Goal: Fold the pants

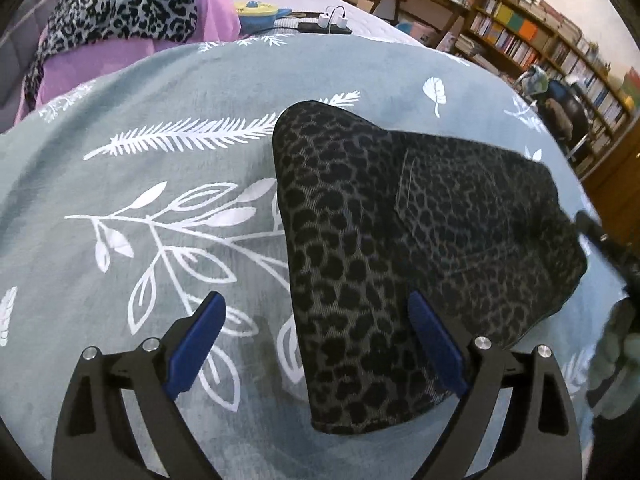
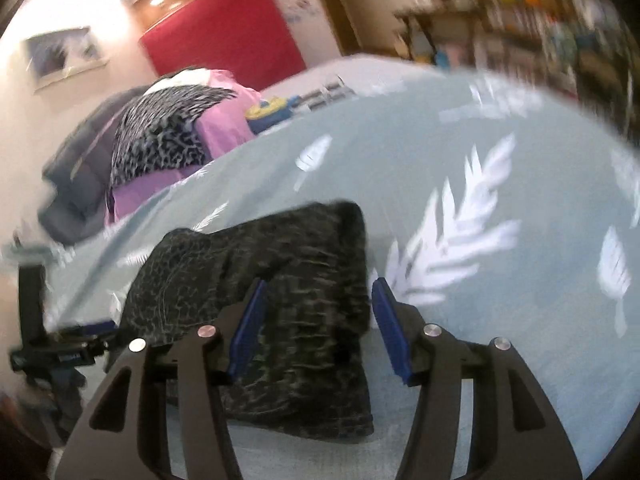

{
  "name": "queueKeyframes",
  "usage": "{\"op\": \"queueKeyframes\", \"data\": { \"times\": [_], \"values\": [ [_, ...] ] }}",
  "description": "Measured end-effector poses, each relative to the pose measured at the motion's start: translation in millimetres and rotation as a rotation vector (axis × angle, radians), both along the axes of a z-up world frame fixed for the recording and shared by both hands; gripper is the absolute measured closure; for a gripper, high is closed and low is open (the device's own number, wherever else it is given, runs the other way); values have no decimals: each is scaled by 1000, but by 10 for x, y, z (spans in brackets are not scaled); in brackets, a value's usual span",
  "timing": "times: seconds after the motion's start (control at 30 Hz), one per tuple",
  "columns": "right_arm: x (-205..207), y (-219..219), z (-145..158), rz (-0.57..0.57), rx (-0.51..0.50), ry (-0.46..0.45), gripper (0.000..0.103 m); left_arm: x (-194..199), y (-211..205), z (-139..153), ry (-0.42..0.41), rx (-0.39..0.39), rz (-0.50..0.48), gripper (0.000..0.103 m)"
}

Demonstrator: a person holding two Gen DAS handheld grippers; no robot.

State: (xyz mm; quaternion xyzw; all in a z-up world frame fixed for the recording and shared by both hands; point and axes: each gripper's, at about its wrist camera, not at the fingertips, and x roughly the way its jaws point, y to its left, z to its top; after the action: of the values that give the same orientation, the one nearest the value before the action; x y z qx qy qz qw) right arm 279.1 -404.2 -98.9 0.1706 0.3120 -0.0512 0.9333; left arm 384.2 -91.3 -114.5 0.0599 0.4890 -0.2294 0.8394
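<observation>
The dark leopard-print pants (image 1: 400, 248) lie folded into a compact bundle on the teal leaf-print bedspread (image 1: 160, 160). My left gripper (image 1: 316, 312) is open and empty, its blue pads on either side of the bundle's near left edge, just above it. In the right wrist view the pants (image 2: 296, 280) lie in front of my right gripper (image 2: 320, 300), which is open and empty over their right edge. That view is motion-blurred. The other gripper shows at the far left of the right wrist view (image 2: 52, 352) and at the right edge of the left wrist view (image 1: 608, 248).
A pile of clothes, pink and leopard-print (image 1: 132, 20), lies at the far left of the bed. A yellow and blue toy (image 1: 256, 10) and chargers (image 1: 334, 20) sit at the back. Bookshelves (image 1: 560, 48) stand beyond the bed on the right.
</observation>
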Motion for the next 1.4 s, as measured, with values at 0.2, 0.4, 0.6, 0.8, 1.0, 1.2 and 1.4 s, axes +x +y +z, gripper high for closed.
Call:
{"op": "queueKeyframes", "data": {
  "times": [0.2,0.4,0.6,0.8,1.0,1.2,1.4],
  "values": [
    [261,410,-7,142,-150,-6,47,-57,-69,-163,-7,36,18,11],
    [623,122,-379,156,-37,93,50,-62,13,-269,-3,30,31,6],
    [603,91,-452,176,-43,89,50,-54,-34,-341,-9,46,33,5],
    [308,411,-226,178,-242,54,50,-212,-56,-219,-77,103,32,5],
    [-48,427,-231,141,-235,70,49,-408,-127,-142,-123,135,-5,6],
    [-130,300,-443,81,-221,142,49,-472,-166,-233,-121,147,-10,6],
    [-132,214,-633,58,-154,177,49,-463,-158,-290,-123,153,5,5]
  ]
}}
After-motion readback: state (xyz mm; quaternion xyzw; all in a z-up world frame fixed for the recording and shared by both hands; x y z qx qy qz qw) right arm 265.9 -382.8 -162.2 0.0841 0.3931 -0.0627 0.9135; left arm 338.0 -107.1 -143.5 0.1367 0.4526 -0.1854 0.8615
